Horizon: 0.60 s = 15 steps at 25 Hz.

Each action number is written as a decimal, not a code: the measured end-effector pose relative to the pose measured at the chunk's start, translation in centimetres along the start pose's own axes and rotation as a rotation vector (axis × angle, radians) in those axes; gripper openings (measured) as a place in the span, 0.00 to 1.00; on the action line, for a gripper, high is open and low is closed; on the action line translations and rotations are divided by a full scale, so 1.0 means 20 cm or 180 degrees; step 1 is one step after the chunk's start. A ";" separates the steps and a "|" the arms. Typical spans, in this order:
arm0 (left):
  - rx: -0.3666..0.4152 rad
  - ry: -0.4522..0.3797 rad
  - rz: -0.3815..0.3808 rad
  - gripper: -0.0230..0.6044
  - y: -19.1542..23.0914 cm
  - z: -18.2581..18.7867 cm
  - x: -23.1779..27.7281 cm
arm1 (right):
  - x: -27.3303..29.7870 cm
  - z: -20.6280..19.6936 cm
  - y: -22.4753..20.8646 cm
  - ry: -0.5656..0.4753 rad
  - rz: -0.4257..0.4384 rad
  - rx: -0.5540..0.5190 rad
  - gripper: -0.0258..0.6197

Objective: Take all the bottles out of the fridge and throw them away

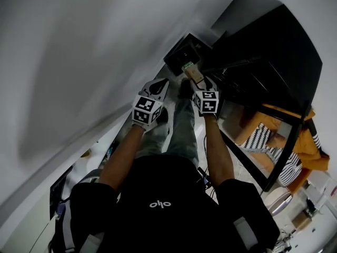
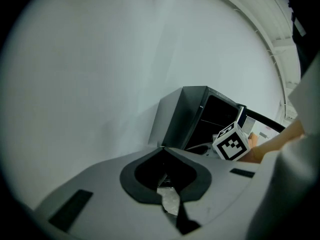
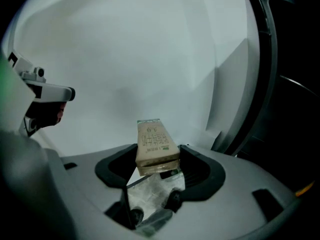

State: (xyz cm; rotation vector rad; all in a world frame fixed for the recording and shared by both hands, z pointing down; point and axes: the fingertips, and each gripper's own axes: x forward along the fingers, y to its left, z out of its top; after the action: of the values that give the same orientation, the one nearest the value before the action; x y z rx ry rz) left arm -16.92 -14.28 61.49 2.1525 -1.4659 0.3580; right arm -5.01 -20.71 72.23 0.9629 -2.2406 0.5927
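Bottle in play here is really a small beige rectangular drink carton with a green top (image 3: 156,146), and it's already out of the fridge.

Going big to small: a plain white wall (image 1: 79,46) fills the whole left and far side. To the right is a big black cabinet-like unit (image 1: 263,51), which I'd guess is the fridge, though it's too dark to see inside. Against the wall on the far side sits a dark grey boxy container (image 1: 181,54) with an open dark mouth. I read that as the bin.

The right gripper (image 1: 202,91) is clamped on the carton's lower end, so the carton sticks out forward. In the head view the carton (image 1: 193,73) sits just at the near edge of that container's opening. The left gripper (image 1: 152,96) hangs beside it on the left, jaws pressed together with nothing between them.

So I'd call this the throw-away step. The next move should be getting the carton over the mouth and letting the jaws go. It shouldn't clip the rim, and the left gripper is close enough to get in the way.

Off to the near right there's an orange fabric thing (image 1: 308,154) with a black-and-white striped cushion (image 1: 263,138), well clear of the action.
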 end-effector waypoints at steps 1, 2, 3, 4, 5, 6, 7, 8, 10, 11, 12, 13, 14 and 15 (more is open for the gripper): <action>0.0006 0.0002 0.0001 0.05 0.02 0.00 0.03 | 0.05 0.00 -0.02 0.0026 0.0010 -0.0002 0.46; 0.0011 0.0002 0.0004 0.05 0.03 0.01 0.07 | 0.11 0.00 -0.03 0.0052 0.0021 0.0004 0.46; 0.0015 0.0001 0.0010 0.05 0.05 0.02 0.10 | 0.16 0.00 -0.05 0.0080 0.0033 0.0017 0.46; 0.0017 0.0000 0.0021 0.05 0.07 0.03 0.13 | 0.21 0.00 -0.07 0.0110 0.0047 0.0033 0.46; 0.0017 0.0000 0.0035 0.05 0.09 0.04 0.17 | 0.26 0.00 -0.09 0.0143 0.0060 0.0046 0.46; 0.0015 0.0003 0.0053 0.05 0.11 0.06 0.20 | 0.31 0.00 -0.11 0.0180 0.0073 0.0056 0.46; 0.0008 0.0005 0.0072 0.05 0.12 0.06 0.22 | 0.35 0.00 -0.12 0.0217 0.0086 0.0060 0.46; -0.0004 0.0004 0.0092 0.05 0.14 0.07 0.25 | 0.40 0.00 -0.14 0.0253 0.0102 0.0058 0.46; -0.0045 -0.0010 0.0134 0.05 0.17 0.09 0.30 | 0.47 0.01 -0.16 0.0308 0.0149 0.0033 0.46; -0.0066 -0.0018 0.0154 0.05 0.19 0.09 0.31 | 0.51 0.02 -0.16 0.0317 0.0180 0.0023 0.46; -0.0082 -0.0023 0.0171 0.05 0.20 0.09 0.32 | 0.54 0.03 -0.16 0.0310 0.0216 0.0025 0.46; -0.0093 -0.0025 0.0187 0.05 0.21 0.09 0.33 | 0.58 0.05 -0.15 0.0295 0.0256 0.0040 0.46; -0.0101 -0.0022 0.0204 0.05 0.22 0.09 0.34 | 0.61 0.06 -0.14 0.0284 0.0298 0.0067 0.46; -0.0112 -0.0016 0.0223 0.05 0.23 0.09 0.35 | 0.64 0.07 -0.14 0.0292 0.0338 0.0102 0.46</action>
State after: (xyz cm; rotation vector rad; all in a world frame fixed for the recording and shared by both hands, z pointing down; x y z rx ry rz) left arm -18.63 -22.04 64.53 2.0799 -1.5420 0.3494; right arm -10.38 -29.42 80.61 0.8193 -2.2166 0.7075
